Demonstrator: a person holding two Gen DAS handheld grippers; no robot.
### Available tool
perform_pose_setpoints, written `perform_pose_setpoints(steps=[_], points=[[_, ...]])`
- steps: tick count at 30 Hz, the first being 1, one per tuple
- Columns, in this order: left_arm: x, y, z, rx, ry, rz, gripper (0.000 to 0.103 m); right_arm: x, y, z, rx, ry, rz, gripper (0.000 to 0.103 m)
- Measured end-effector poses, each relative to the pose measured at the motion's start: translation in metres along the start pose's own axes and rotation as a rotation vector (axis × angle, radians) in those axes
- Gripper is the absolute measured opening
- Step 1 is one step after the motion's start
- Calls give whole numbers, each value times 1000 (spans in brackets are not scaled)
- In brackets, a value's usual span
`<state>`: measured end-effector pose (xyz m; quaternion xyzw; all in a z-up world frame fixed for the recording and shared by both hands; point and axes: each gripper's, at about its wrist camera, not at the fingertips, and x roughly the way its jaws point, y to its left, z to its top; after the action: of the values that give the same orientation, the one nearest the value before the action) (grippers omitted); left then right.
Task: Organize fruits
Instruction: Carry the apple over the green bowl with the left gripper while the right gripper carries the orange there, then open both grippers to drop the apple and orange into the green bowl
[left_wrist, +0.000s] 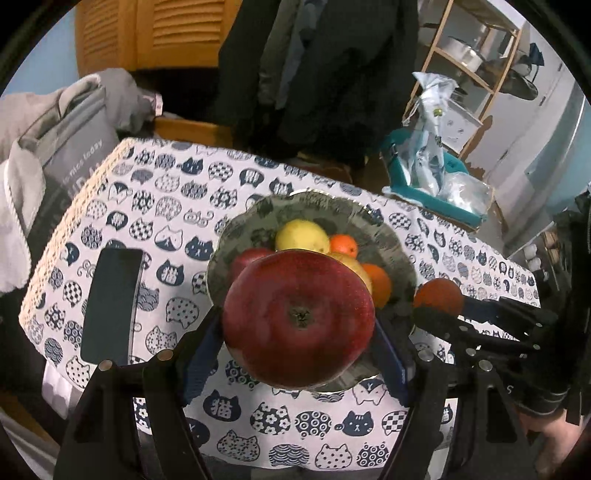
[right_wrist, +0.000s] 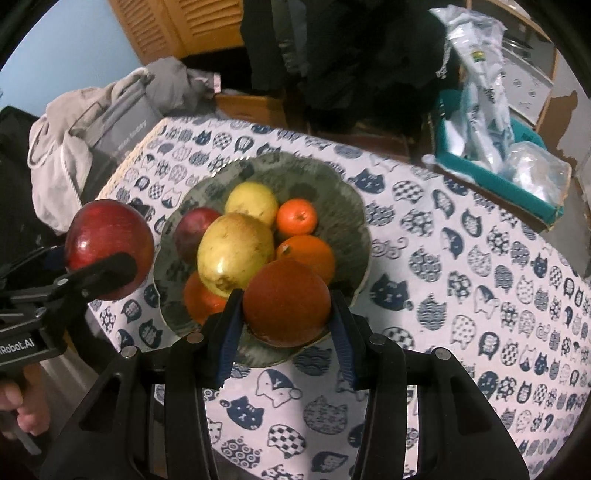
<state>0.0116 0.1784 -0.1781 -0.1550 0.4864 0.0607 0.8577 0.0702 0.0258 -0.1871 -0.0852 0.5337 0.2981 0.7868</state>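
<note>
My left gripper (left_wrist: 299, 332) is clamped on a big round dark-red apple (left_wrist: 298, 318), blossom end facing my camera, held above the near rim of the scalloped grey-green ceramic bowl (right_wrist: 332, 192). My right gripper (right_wrist: 286, 314) pinches a round deep-orange fruit (right_wrist: 287, 301) just over that same near edge, so both loads sit a short drop forward and down from the bowl. The right looks nearer the bowl's middle. Inside I count two yellow-green pears (right_wrist: 236, 254), one red apple (right_wrist: 195, 232) and three oranges (right_wrist: 297, 217). Beyond, on the cat-print tablecloth (right_wrist: 461, 258), lies a black phone (left_wrist: 110, 306).
</note>
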Motion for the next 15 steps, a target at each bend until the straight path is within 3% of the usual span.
perform_pose_setpoints(steps=[9,12,15], points=[[8,10,-1,-19,18,-1,78,22,10,0,0,59,50,46],[9,12,1,-25,16,-1,78,25,9,0,3,66,61,53],[12,11,4,-30,19,-4,78,21,7,3,12,51,64,54]])
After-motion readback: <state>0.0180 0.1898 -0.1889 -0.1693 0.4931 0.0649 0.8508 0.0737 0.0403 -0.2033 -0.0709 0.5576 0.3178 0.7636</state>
